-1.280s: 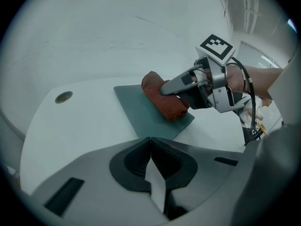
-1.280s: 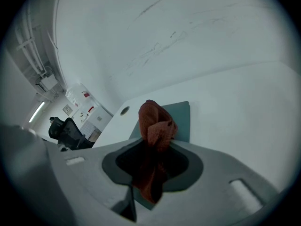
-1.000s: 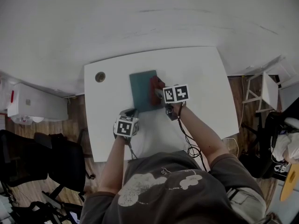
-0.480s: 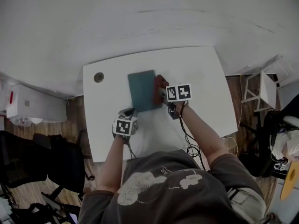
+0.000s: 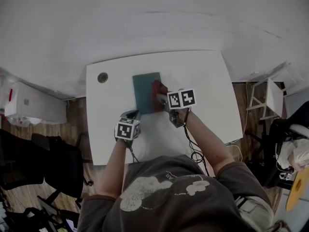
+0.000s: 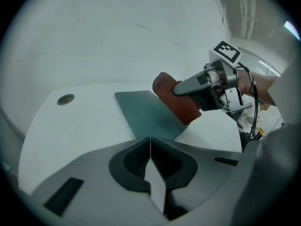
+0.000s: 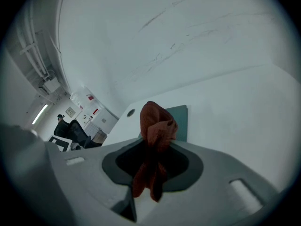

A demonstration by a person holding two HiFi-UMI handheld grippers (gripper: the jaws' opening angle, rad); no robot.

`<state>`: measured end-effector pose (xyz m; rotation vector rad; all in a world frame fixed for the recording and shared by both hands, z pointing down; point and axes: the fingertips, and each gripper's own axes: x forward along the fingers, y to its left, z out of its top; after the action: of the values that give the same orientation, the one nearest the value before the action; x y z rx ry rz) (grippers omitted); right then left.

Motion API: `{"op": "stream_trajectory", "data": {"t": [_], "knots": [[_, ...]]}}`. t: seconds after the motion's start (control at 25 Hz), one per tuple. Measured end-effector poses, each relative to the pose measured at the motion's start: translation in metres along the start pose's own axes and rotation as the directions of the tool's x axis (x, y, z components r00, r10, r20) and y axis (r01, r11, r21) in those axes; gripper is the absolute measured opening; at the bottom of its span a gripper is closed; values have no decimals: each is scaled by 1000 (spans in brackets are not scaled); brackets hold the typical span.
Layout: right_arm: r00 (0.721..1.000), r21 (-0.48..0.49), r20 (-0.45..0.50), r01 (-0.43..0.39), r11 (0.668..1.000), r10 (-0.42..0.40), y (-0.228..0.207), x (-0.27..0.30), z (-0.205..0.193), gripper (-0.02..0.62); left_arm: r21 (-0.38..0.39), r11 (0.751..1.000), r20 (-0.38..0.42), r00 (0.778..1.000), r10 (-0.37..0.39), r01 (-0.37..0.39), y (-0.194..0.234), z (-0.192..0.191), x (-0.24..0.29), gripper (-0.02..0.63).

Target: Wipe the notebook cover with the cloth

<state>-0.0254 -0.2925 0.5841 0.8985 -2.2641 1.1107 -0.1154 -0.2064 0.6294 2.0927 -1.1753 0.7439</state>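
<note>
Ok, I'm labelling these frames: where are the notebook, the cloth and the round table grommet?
notebook [image 5: 145, 92], head view, middle of its teal cover.
cloth [image 6: 185, 109], left gripper view, its lower red fold.
grommet [image 5: 102, 77], head view, its centre.

We see soft, even, cool light, faint shadows, no glare; both tool views bulge, dark-vignetted at corners.

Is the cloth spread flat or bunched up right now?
Bunched: the cloth is a crumpled wad pinched in the right gripper, sitting at the notebook edge.
</note>
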Motion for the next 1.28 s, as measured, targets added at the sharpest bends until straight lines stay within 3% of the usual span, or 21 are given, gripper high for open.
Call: {"op": "stream_trajectory", "data": {"t": [0.28,0.6,1.28], "knots": [[994,-44,-71,-84,996,80,47,19,-27,104,-54,998,22,1000,18,-17,10,-6,-17,2],[985,-29,-98,-142,989,139,88,43,-57,104,-84,996,26,999,39,-37,14,-22,-30,2],[988,-19,-116,-101,995,98,70,39,-83,106,-73,997,2,1000,29,-29,9,-41,-42,2]]}}
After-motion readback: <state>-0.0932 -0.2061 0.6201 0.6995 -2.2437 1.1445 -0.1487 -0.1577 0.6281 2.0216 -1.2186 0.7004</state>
